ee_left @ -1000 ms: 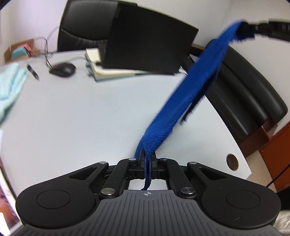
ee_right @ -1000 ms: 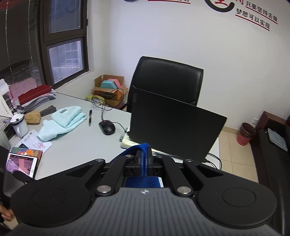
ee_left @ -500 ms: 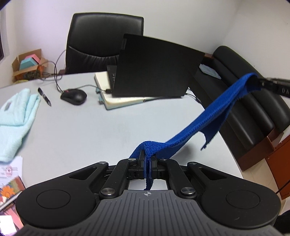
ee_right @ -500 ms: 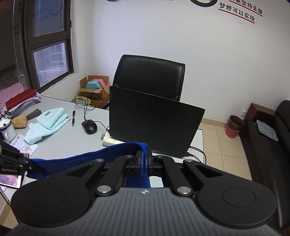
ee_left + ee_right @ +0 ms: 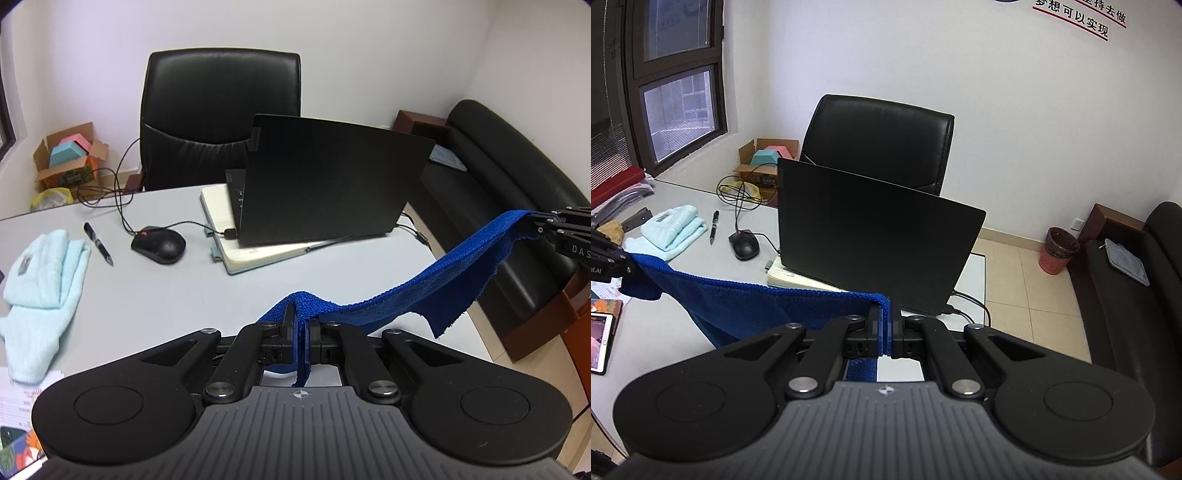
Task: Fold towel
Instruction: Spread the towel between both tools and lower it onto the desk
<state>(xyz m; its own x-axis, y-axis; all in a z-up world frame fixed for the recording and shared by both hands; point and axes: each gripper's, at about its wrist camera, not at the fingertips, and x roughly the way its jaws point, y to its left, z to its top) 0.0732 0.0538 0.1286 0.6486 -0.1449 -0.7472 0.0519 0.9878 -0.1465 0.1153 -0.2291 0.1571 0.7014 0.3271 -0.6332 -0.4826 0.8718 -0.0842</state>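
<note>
Blue terry cloth, the towel (image 5: 424,291), hangs in the air above the grey bench (image 5: 155,295), stretched between the two tools and sagging a little in the middle, with a loose corner dangling off its lower edge. The left gripper (image 5: 301,326) has its jaws closed on one end of the towel; the right gripper (image 5: 885,325) has its jaws pinched on the other end. On the bench sit a black laptop (image 5: 325,184) propped half open on a notebook (image 5: 251,254), a wired mouse (image 5: 159,245), a pen (image 5: 98,248) and a pale mint towel (image 5: 40,284) lying folded at the left. An office chair (image 5: 221,114) stands behind the bench.
</note>
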